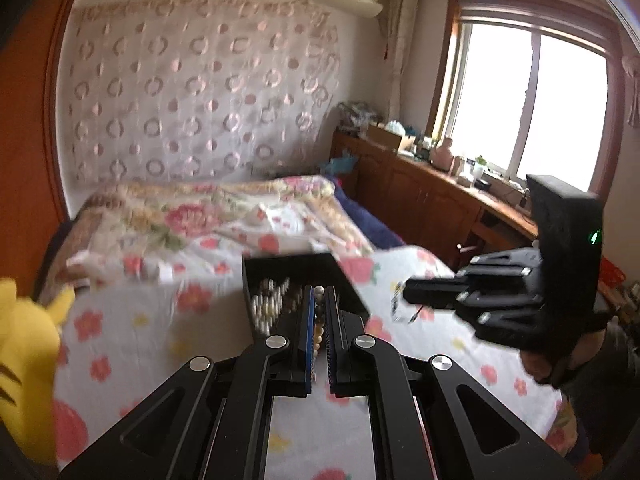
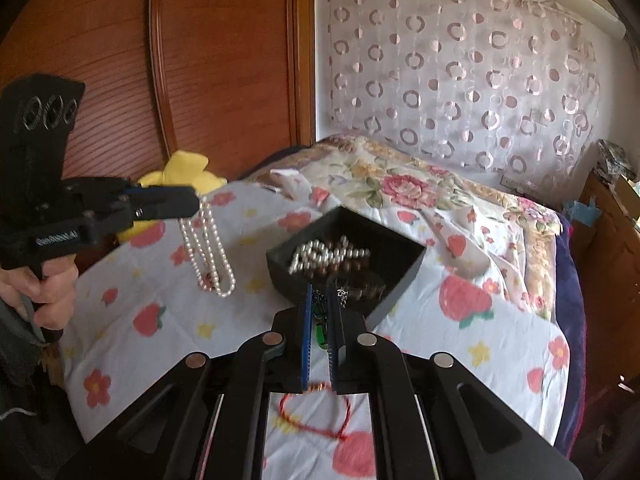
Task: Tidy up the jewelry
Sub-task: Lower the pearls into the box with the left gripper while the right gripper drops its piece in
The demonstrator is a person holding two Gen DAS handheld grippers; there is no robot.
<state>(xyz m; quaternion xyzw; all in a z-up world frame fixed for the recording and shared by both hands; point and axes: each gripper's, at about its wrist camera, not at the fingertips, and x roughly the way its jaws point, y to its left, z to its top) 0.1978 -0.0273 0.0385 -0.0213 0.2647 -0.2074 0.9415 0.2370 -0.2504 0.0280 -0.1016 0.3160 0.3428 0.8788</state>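
A black jewelry box (image 2: 400,288) with silver and brown beads in it sits on the flowered bed sheet (image 2: 168,280). My left gripper (image 1: 319,292) is shut on a white pearl necklace (image 2: 208,248), whose loops hang from its tip (image 2: 196,202) above the sheet, left of the box (image 1: 288,258). Just in front of the box, my right gripper (image 2: 320,292) is shut on a thin chain necklace with a green pendant (image 2: 321,330). It shows from the side (image 1: 406,296) in the left wrist view. A red string bracelet (image 2: 316,412) lies on the sheet under the right gripper.
A yellow plush toy (image 2: 188,168) lies at the bed's left edge by a wooden wardrobe (image 2: 220,60). A folded floral quilt (image 2: 400,188) lies behind the box. A cluttered wooden cabinet (image 1: 420,184) runs under the window. A hand (image 2: 48,292) grips the left tool.
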